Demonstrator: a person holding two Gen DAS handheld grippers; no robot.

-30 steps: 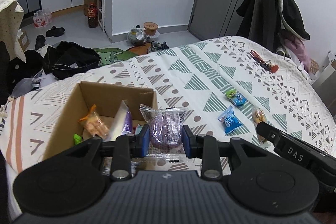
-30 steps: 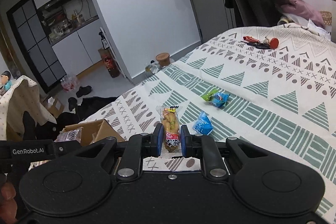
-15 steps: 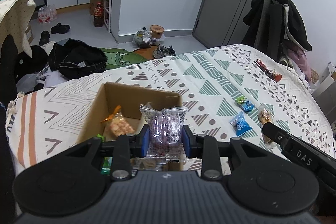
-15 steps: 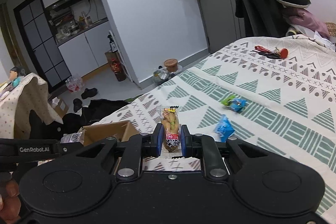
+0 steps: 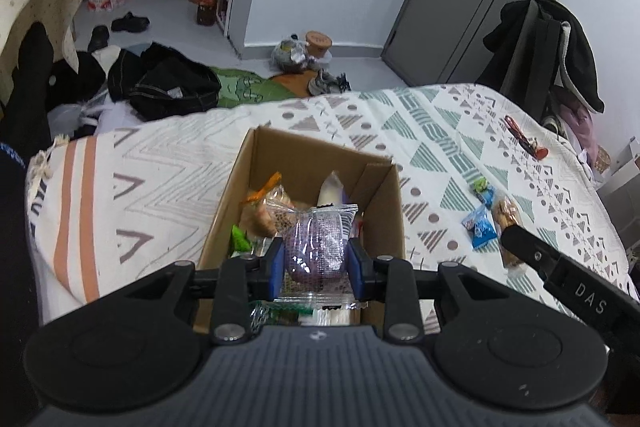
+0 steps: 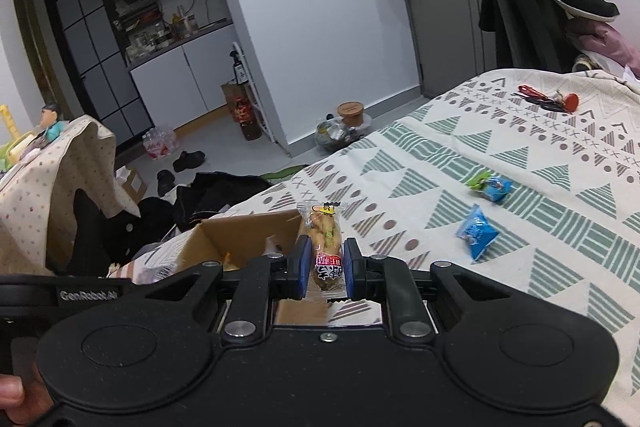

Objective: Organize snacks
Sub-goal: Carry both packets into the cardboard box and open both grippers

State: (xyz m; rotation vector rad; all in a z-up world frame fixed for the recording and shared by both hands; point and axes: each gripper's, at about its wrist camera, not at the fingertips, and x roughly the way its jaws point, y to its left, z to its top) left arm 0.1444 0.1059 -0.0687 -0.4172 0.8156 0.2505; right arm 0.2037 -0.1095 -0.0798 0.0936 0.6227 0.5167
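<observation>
Left gripper [image 5: 316, 263]: jaws closed on a clear-wrapped purple snack [image 5: 316, 247], held upright directly above the open cardboard box [image 5: 316, 151], evidently positioned so a release would drop it among the packets already inside. Right gripper [image 6: 325, 269]: jaws clamped narrowly on a long brown snack pack [image 6: 325, 243], gripped at its lower half and held clear of the patterned bedspread [image 6: 540, 227], just right of the box's near corner, likely queued for the same box. Two blue snack packets [image 6: 476, 233] and [image 6: 494, 185] lie on the bedspread to the right, well apart from the box, not yet collected. Sorting judged partly done.
</observation>
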